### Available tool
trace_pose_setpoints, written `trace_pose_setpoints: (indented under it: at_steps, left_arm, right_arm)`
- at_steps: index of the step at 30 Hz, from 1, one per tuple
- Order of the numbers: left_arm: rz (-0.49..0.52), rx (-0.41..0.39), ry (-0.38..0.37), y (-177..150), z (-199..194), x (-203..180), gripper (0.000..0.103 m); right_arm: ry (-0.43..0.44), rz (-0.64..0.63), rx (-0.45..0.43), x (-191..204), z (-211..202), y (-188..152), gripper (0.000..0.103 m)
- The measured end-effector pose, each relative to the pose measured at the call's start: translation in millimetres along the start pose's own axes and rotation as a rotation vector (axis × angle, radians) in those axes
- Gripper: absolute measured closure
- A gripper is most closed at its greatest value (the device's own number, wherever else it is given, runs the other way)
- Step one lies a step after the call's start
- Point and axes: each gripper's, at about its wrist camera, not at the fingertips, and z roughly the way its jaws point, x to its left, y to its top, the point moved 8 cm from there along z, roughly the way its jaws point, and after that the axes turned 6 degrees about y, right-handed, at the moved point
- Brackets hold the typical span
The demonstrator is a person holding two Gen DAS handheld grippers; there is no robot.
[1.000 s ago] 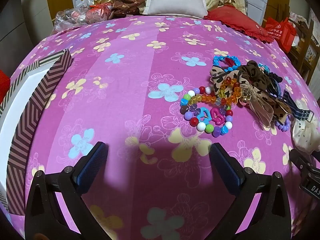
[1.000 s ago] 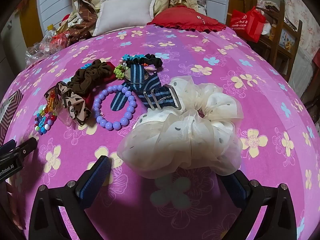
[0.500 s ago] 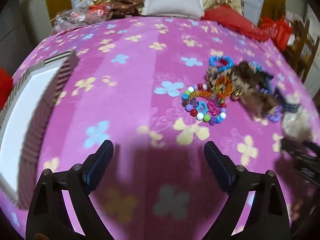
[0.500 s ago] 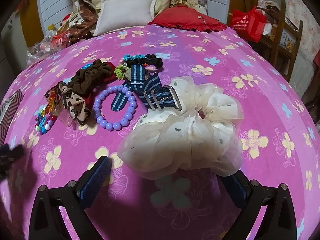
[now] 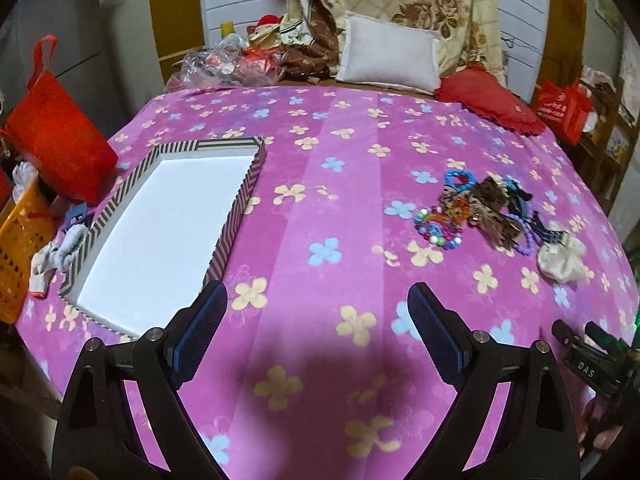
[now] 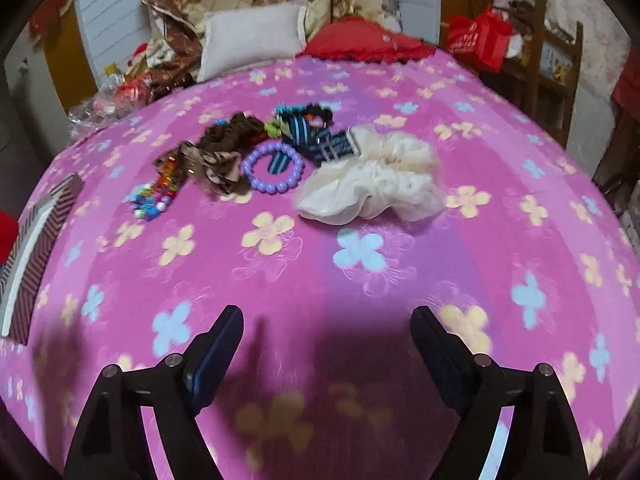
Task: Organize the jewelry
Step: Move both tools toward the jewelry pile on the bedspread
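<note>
A pile of jewelry and hair pieces lies on the pink flowered bedspread (image 5: 320, 184): a multicoloured bead bracelet (image 5: 438, 232), a purple bead bracelet (image 6: 273, 172), a brown scrunchie (image 6: 234, 134), a leopard bow (image 6: 218, 166), a blue striped strap (image 6: 320, 140) and a cream scrunchie (image 6: 376, 180). A striped box with a white inside (image 5: 168, 224) lies at the left. My left gripper (image 5: 318, 308) is open and empty, well short of the pile. My right gripper (image 6: 326, 330) is open and empty, well short of the cream scrunchie.
A grey pillow (image 5: 386, 56), a red cushion (image 5: 486, 98) and crumpled clothes (image 5: 256, 60) lie at the head of the bed. A red bag (image 5: 56, 136) and an orange basket (image 5: 18, 248) stand off the left edge. Part of the right tool (image 5: 588, 360) shows at lower right.
Both grippers have pulled back and up from the pile. The left view now takes in the whole striped box. The cream scrunchie is now far from the right fingers.
</note>
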Motion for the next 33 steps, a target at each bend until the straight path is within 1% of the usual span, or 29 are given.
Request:
trace_pose_setpoints:
  at_steps: [5,12,15,19,23,25,27,30,32,33]
  left_arm:
    - [0.016,-0.032,-0.014,1,-23,0,0.011]
    - [0.039,-0.091,-0.023,-3,-57,6,0.011]
    - [0.057,-0.140,-0.028,0,-80,9,0.011]
    - [0.079,-0.210,-0.046,16,-110,15,0.011]
    - [0.123,-0.231,-0.075,42,-121,12,0.011]
    - [0.157,-0.234,-0.076,60,-117,6,0.011]
    - [0.181,-0.225,-0.083,72,-108,0,0.011]
    - [0.203,-0.172,-0.116,85,-76,-14,0.011]
    - [0.198,-0.117,-0.150,86,-47,-24,0.011]
    - [0.193,-0.095,-0.166,85,-35,-28,0.015]
  right_arm:
    - [-0.011,-0.023,-0.075,2,-44,9,0.018]
    - [-0.042,-0.015,-0.221,-1,-114,32,0.018]
    - [-0.066,-0.029,-0.302,1,-149,46,0.018]
    - [-0.063,-0.061,-0.410,13,-198,69,0.018]
    - [-0.030,-0.071,-0.466,21,-233,97,0.018]
    - [-0.024,-0.069,-0.470,21,-236,110,0.017]
    - [-0.021,-0.056,-0.456,18,-228,121,0.016]
    - [-0.011,-0.035,-0.380,11,-192,127,0.016]
    - [0.006,-0.020,-0.292,6,-152,122,0.016]
    - [0.011,-0.017,-0.265,4,-138,118,0.016]
